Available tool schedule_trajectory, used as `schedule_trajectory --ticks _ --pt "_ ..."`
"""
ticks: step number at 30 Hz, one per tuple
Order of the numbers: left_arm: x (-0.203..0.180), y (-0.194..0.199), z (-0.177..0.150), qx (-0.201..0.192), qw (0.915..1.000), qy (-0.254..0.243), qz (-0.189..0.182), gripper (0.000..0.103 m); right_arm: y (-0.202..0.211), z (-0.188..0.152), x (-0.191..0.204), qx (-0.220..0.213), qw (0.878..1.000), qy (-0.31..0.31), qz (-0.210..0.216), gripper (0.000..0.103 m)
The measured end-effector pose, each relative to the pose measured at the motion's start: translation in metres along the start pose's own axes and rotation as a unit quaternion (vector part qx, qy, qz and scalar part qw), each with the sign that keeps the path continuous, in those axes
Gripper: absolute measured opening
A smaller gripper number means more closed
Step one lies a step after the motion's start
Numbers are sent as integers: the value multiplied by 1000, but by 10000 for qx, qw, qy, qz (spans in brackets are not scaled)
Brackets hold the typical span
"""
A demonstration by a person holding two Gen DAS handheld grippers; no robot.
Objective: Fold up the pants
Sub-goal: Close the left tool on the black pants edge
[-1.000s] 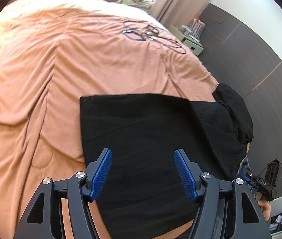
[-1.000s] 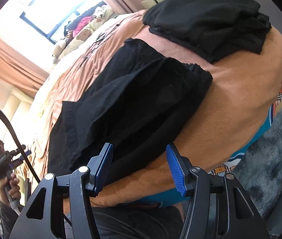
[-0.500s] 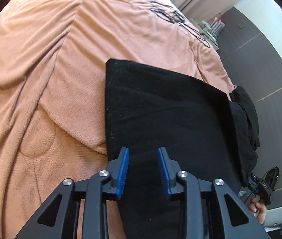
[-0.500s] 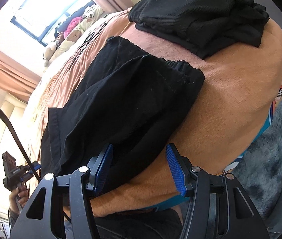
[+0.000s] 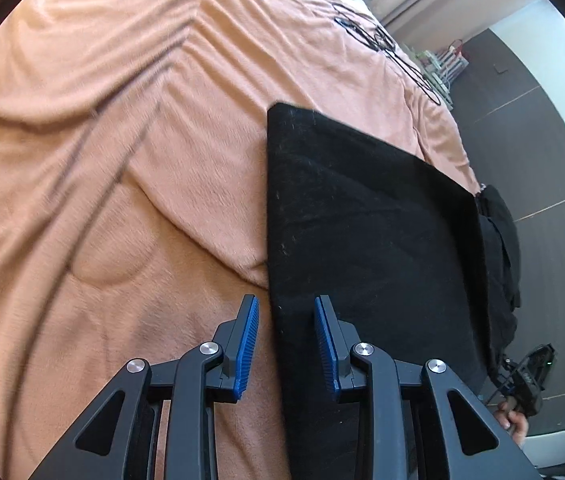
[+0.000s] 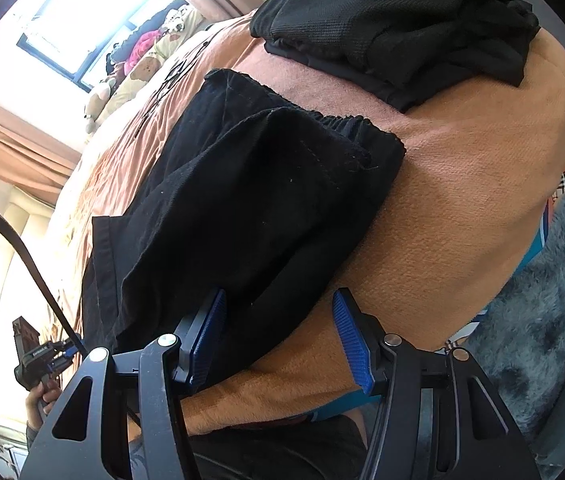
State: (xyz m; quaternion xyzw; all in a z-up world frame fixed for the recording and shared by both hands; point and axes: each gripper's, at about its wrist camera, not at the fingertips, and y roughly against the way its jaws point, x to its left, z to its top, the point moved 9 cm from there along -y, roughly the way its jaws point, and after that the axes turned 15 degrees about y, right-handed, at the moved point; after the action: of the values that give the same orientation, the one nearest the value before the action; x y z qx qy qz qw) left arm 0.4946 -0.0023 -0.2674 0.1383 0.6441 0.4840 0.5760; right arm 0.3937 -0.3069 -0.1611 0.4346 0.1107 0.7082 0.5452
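Blanket (image 5: 130, 168), peach-orange and creased in long ridges, filled the left of the left wrist view and covered the bed. Low in that view the left gripper (image 5: 286, 344) pointed down at the near left edge of the black pants (image 5: 370, 240). Its jaws had just been closing and stood narrowly apart, the left blue pad over bare blanket and the right pad over black cloth, so the hem's edge ran between them; neither pad could be seen pressing on the fabric. The pants lay flat in a broad dark panel reaching away to the right, toward a heap of other black clothes (image 5: 502, 240) at the bed's far corner. Black cables (image 5: 382, 44) lay on the blanket further up the bed.

In the right wrist view a hand (image 6: 40, 400) at the far left edge gripped the handle of the other tool. The pants (image 6: 250, 216) lay across the middle, doubled over (the gathered waistband on the right side), on the blanket (image 6: 462, 220). The right gripper (image 6: 278, 340) stood about half open at the garment's near edge: its left pad lay against or just over black cloth, its right pad over bare blanket, gripping nothing that could be seen. Folded black clothes (image 6: 402, 28) were piled at upper right, well apart from the pants, and grey shaggy rug (image 6: 554, 320) showed at the right edge.
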Motion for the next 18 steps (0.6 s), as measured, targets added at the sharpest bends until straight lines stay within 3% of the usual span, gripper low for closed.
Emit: schedule_trajectory --ticks 11,14,18 --pt "-11 7 -1 18 9977 140 -669 23 -10 5 -5 -213 9993 -231 205 54" --pt "0 -5 -5 253 9984 240 -455 23 -10 5 -6 -296 9983 -378 332 53" --pt "3 -9 -9 352 9973 402 -505 23 -2 2 -7 -399 9968 -508 463 54"
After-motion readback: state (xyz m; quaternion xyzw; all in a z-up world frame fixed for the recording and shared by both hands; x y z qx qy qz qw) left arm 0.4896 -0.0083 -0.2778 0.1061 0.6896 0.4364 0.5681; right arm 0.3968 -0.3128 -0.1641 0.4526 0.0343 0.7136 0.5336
